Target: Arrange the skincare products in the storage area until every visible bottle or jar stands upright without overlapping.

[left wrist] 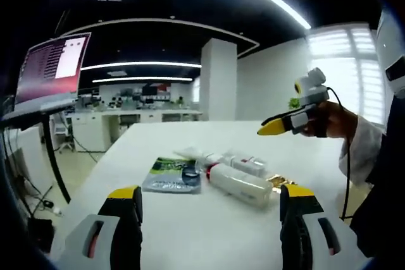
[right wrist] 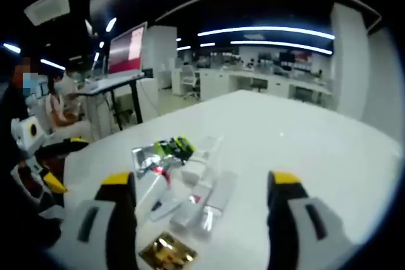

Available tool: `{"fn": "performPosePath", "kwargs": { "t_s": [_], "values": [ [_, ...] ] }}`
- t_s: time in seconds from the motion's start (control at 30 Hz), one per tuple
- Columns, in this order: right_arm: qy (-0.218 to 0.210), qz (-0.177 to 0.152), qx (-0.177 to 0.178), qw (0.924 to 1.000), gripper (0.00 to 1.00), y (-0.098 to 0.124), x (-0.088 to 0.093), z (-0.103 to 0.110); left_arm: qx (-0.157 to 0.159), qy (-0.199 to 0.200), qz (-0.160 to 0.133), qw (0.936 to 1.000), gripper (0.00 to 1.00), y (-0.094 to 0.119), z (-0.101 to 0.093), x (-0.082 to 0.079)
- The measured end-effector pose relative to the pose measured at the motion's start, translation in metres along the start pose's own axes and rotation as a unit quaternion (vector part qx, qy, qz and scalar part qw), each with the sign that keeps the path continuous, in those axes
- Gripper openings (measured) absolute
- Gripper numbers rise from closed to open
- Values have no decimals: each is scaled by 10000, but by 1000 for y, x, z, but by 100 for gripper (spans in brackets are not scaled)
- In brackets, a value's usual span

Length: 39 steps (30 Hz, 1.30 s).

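Several skincare products lie in a heap on the white table (left wrist: 190, 238). A white bottle (left wrist: 240, 183) with a red collar lies on its side, with white tubes (left wrist: 245, 164) behind it and a gold item (left wrist: 278, 181) at its end. A green and silver sachet (left wrist: 172, 175) lies flat to the left. My left gripper (left wrist: 211, 192) is open, just short of the bottle. In the right gripper view, the bottle (right wrist: 152, 191), tubes (right wrist: 215, 195), sachet (right wrist: 161, 152) and gold item (right wrist: 168, 252) lie between the jaws of my open right gripper (right wrist: 202, 184). The right gripper (left wrist: 285, 123) hangs above the table, held by a hand.
A monitor on a stand (left wrist: 54, 67) is left of the table, also in the right gripper view as a monitor (right wrist: 126, 49). A person sits beyond it (right wrist: 57, 109). The left gripper (right wrist: 44, 181) is at the left edge. White tabletop (right wrist: 304, 137) stretches beyond the heap.
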State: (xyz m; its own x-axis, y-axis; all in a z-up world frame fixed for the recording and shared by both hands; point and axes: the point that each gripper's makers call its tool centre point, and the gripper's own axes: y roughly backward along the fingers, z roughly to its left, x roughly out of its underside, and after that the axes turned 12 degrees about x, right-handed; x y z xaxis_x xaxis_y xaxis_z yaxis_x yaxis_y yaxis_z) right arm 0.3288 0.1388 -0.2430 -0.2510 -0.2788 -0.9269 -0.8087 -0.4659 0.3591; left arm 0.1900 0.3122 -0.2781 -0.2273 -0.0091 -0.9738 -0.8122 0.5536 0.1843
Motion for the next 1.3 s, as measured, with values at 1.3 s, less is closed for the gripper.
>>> {"fn": "performPosePath", "kwargs": {
  "t_s": [1.3],
  "values": [
    [638, 797, -961, 9901, 71, -42, 19, 86, 120, 70, 321, 9994, 99, -9, 0, 18]
  ]
}}
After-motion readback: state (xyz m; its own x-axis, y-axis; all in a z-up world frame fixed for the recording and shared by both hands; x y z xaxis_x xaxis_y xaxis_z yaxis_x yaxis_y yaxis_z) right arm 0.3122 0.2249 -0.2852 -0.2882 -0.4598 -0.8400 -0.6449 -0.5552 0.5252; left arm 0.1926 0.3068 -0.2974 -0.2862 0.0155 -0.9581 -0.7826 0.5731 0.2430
